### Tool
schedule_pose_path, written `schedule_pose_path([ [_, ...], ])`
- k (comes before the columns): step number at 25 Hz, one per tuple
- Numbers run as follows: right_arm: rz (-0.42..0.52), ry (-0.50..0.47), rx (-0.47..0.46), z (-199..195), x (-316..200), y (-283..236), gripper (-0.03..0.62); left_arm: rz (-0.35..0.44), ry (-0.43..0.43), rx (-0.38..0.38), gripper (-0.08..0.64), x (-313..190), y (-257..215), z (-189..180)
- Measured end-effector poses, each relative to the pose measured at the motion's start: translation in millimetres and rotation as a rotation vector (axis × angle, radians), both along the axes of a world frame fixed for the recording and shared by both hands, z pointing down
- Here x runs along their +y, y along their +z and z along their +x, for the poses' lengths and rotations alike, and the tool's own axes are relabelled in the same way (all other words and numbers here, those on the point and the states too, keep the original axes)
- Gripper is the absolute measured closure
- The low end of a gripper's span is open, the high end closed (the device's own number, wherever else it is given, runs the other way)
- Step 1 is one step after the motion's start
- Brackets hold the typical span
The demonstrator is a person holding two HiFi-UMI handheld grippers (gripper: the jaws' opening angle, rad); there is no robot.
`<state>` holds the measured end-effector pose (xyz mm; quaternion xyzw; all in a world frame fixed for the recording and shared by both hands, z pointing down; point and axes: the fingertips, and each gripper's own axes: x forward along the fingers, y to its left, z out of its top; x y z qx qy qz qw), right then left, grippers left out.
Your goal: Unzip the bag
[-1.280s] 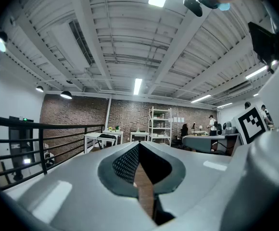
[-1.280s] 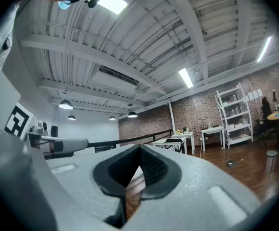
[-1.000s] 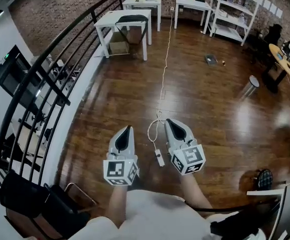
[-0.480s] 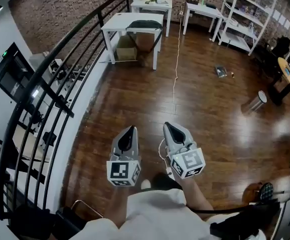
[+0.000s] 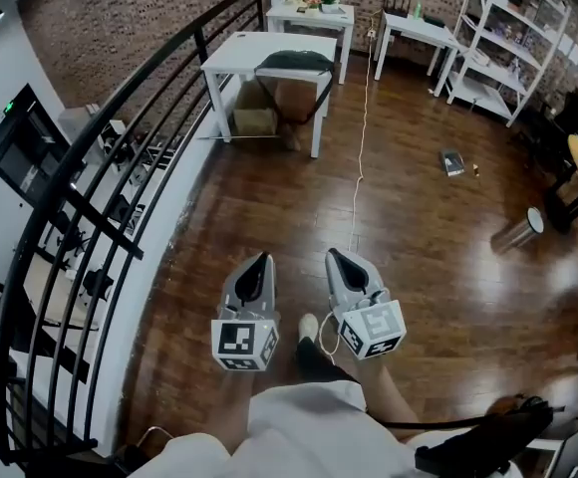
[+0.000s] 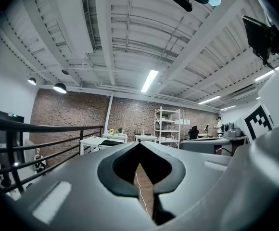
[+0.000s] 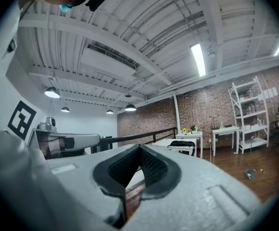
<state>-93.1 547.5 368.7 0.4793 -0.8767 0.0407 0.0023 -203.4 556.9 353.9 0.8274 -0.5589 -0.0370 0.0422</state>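
Note:
The dark bag [image 5: 294, 63] lies on a white table [image 5: 237, 53] far ahead, at the top of the head view. It also shows small in the left gripper view, bag [image 6: 111, 142], and in the right gripper view, bag [image 7: 182, 144]. My left gripper [image 5: 260, 261] and right gripper [image 5: 334, 256] are held side by side in front of the person, over the wooden floor and far from the bag. In both gripper views the jaws meet at the tips, left gripper [image 6: 139, 144] and right gripper [image 7: 139, 147], with nothing between them.
A black railing [image 5: 120, 137] runs along the left. A white cable [image 5: 359, 167] trails across the floor toward the tables. A cardboard box [image 5: 256, 119] sits under the bag's table. White shelving [image 5: 513, 38], a metal bin [image 5: 521, 232] and a small floor item [image 5: 452, 162] are on the right.
The whole view has moved forward along the floor toward the table with the bag. Both grippers stayed shut and kept their place in front of the person.

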Motion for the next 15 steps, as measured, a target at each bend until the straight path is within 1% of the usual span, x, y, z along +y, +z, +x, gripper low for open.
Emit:
schedule_pose_path([
  [2,0.008,-0.005,-0.015,3,-50,-2,0.601,-0.001,0.000,-0.015,0.543,-48,0,4],
  [5,0.046,-0.003,-0.031,17,-128,-20,0.601,0.013,0.007,-0.030,0.543,-121,-11,19],
  [8,0.070,0.003,-0.047,31,-197,-33,0.601,0.025,0.000,-0.038,0.543,-181,-20,28],
  [11,0.031,0.006,-0.066,40,-248,-23,0.601,0.003,-0.019,-0.043,0.543,-229,-15,30],
  [15,-0.028,-0.030,-0.057,33,-293,3,0.601,-0.050,-0.025,-0.029,0.543,-288,5,32],
])
